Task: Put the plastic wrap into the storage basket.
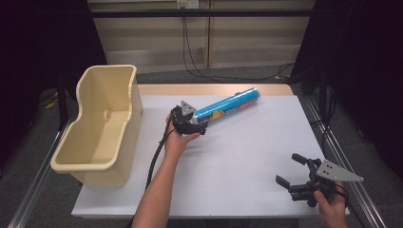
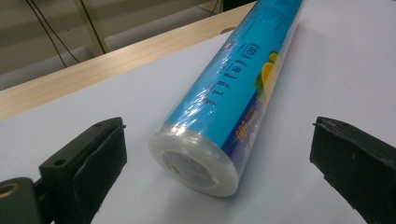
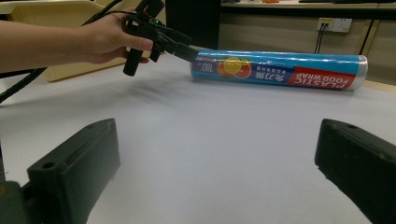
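Left gripper view: my left gripper [image 2: 219, 154] gapes around the near end of the food wrap roll [image 2: 238, 98], pads apart from it. It lies on the table [image 1: 247, 156]; light, stiff, slick film, so grip its end squarely. My right gripper [image 1: 292, 173] rests open

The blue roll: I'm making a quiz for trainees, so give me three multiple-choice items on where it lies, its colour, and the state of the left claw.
1. Where does the roll lie?
A. in the tub
B. on the table
C. on the floor
2. Its wrapper is mostly:
A. blue
B. red
C. green
3. The left claw is:
A. shut on the roll
B. open around the roll's end
C. holding the tub

B: it lies flat on the white top.
A: blue with fruit print.
B: gaps show at both pads.
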A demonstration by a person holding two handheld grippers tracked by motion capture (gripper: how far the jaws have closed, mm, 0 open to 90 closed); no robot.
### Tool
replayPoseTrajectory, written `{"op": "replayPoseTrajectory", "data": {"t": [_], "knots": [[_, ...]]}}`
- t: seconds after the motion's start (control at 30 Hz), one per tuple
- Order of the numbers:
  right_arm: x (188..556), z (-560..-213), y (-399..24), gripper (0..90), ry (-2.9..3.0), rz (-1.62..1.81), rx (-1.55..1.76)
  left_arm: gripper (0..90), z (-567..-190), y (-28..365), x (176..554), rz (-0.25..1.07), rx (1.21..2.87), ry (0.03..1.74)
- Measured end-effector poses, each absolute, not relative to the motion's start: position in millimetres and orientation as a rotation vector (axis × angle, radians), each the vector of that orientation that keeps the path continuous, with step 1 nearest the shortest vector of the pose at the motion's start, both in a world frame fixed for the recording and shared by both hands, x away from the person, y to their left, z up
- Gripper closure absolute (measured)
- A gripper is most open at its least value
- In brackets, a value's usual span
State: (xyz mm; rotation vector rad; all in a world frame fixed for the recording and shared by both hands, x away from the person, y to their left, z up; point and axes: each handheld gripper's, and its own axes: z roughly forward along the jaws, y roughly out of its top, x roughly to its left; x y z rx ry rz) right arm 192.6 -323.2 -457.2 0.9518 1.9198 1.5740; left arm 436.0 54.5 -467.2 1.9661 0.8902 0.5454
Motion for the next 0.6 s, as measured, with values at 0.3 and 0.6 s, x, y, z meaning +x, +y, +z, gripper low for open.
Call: {"op": "replayPoseTrajectory", "data": {"t": [0.3, 0.6], "knots": [[192.8, -457.4, -324.6, 0.0, 1.922, 1.577, 0.949, 5.9, -473.9, 49.4, 445.6, 0.532, 1.97, 0.916], [193.2, -457.6, -325.0, 0.0, 1.921, 1.581, 0.951, 10.9, -476.9, 41.9, 451.8, 0.53, 1.989, 0.881]]}}
